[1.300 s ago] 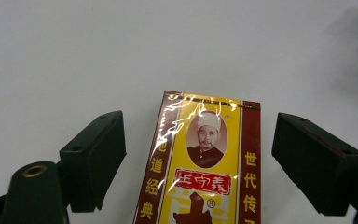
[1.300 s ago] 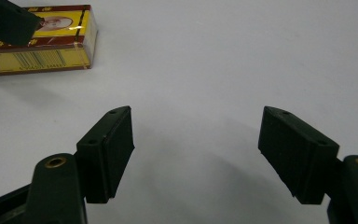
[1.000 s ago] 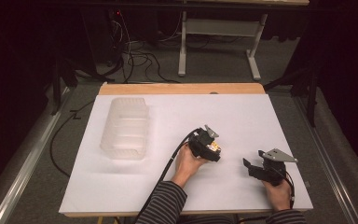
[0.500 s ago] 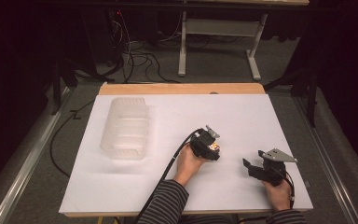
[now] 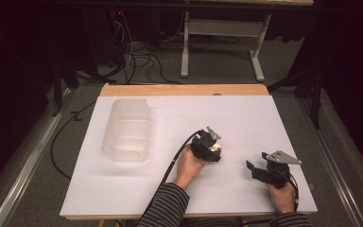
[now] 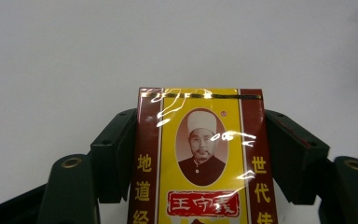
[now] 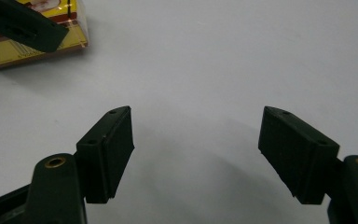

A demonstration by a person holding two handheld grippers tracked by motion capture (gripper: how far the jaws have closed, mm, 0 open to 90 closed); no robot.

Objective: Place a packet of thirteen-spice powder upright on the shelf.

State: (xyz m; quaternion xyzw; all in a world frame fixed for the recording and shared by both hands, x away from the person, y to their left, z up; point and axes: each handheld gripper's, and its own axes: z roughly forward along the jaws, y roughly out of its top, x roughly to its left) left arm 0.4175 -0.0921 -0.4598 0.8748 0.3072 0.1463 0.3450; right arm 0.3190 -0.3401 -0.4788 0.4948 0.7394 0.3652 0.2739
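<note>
1. White sheet over a wooden table, dark room behind with cables on the floor and a metal desk frame further back. Pretty bare setup.

2. Thing in play is a flat yellow and maroon cardboard box wrapped in shiny cellophane, with a portrait oval and red label on the face. It sits near the middle of the sheet, a bit toward the person's side.

3. Left gripper has just been closing, and its two black pads now press the box's long maroon edges, one each side. So it's clamped across the short width, with the long axis running straight out along the jaws, away from the hand.

4. Right gripper is parked off to the right, jaws spread wide with nothing between them. From its camera the box is up and to the left, well apart.

5. Clear ribbed plastic bin sits on the far left of the sheet. My guess is that the box goes there, and the left hand is the nearer one anyway, so it'd be a lift and a swing leftward.
</note>
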